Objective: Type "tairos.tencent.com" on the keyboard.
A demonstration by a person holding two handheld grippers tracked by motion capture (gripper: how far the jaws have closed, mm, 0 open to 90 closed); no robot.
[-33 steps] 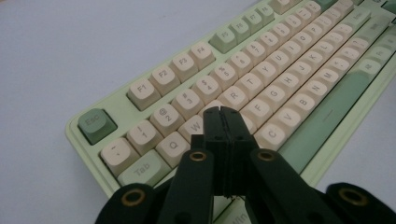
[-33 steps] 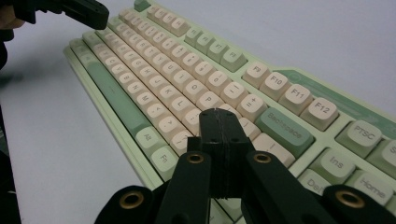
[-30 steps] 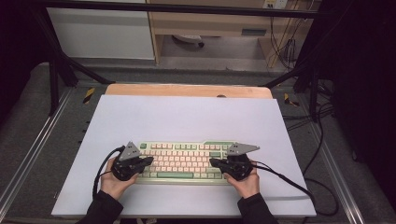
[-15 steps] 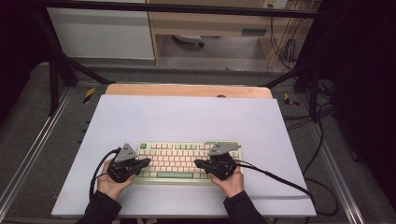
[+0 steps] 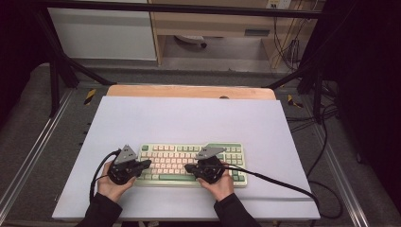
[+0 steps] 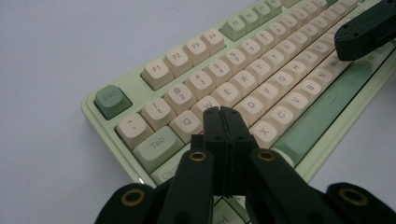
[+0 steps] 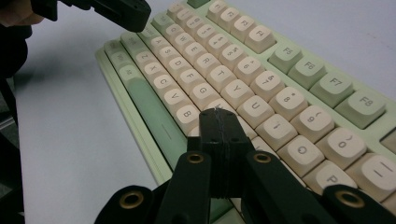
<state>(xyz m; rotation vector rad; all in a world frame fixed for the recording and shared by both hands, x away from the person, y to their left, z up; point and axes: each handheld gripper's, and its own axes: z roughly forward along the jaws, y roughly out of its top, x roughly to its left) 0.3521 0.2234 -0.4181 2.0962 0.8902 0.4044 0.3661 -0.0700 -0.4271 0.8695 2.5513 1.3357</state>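
A pale green keyboard [image 5: 189,152] with cream keys lies near the front of the white mat. My left gripper [image 5: 147,163] hovers over its left end, jaws shut with nothing between them. In the left gripper view its tip [image 6: 220,113] sits just above the keys [image 6: 261,60] near W and S. My right gripper [image 5: 187,168] is over the keyboard's middle, also shut and holding nothing. In the right gripper view its tip [image 7: 217,114] is above the keys [image 7: 224,56] near H and J. Each gripper appears in the other's view: the right gripper [image 6: 369,30] and the left gripper [image 7: 116,11].
The white mat [image 5: 189,118] covers a wooden tabletop whose far edge [image 5: 189,91] shows. The right gripper's black cable [image 5: 283,187] trails right across the mat. More cables hang at the right of the table, and metal frame rails [image 5: 35,142] run along both sides.
My right gripper has moved left along the keyboard, from its right end to near its middle. The left gripper and the keyboard have stayed put.
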